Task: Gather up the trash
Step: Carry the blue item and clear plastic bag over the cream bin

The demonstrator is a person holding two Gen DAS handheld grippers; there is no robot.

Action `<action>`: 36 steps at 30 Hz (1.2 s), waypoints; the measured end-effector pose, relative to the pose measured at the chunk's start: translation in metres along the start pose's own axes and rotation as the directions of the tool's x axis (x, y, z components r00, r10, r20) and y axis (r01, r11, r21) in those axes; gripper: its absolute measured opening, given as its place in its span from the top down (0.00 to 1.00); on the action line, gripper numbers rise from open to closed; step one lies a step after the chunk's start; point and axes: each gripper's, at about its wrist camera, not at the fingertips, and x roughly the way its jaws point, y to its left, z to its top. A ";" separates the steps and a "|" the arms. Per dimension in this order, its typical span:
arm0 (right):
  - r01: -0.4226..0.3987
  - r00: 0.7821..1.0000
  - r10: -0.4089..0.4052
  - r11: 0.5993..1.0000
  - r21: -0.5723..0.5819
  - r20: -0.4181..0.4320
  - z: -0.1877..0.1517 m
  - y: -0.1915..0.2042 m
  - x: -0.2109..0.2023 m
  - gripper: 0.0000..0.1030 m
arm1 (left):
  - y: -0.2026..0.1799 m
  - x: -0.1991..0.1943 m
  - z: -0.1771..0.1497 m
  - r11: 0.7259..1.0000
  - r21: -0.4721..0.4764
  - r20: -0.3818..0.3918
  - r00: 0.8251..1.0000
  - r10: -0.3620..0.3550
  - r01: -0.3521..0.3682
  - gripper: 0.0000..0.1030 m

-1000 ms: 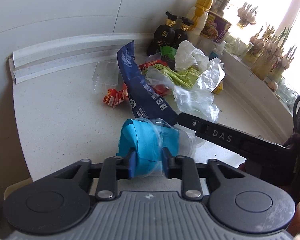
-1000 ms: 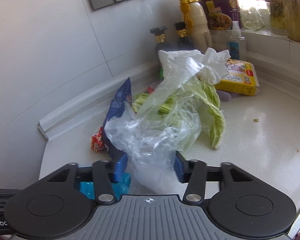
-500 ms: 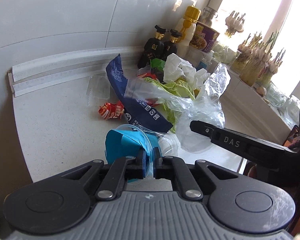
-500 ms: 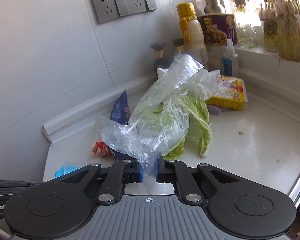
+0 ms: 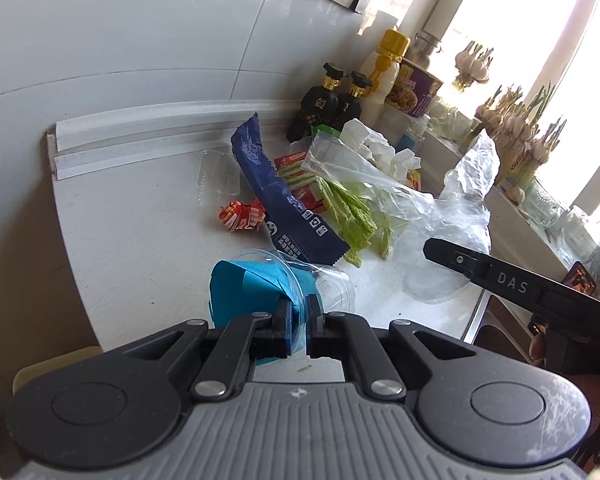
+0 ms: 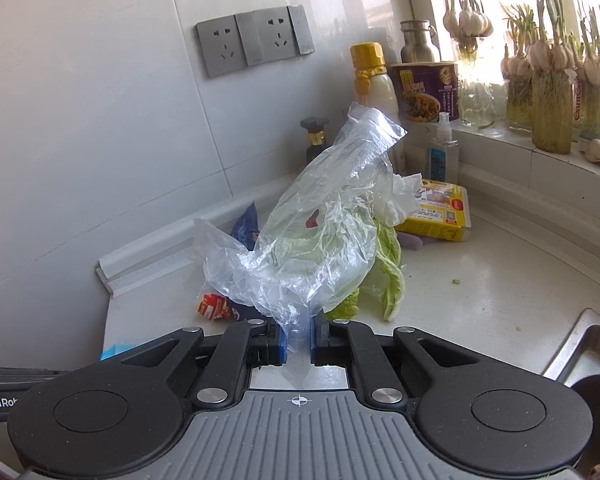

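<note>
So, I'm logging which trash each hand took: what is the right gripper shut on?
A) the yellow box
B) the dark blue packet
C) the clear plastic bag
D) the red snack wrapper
C: the right gripper pinches the clear plastic bag between its pads, over the counter.

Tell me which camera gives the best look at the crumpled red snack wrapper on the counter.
Left wrist view: the crumpled red snack wrapper lies fully exposed on the white counter. In the right wrist view only part of it shows, half hidden behind the clear plastic bag and the right gripper.
</note>
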 end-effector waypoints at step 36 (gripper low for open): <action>-0.175 0.969 0.155 0.980 -0.090 -0.192 -0.027 0.083 -0.047 0.92 | 0.058 -0.072 -0.011 0.977 -0.144 0.023 0.986 0.164 -0.160 0.95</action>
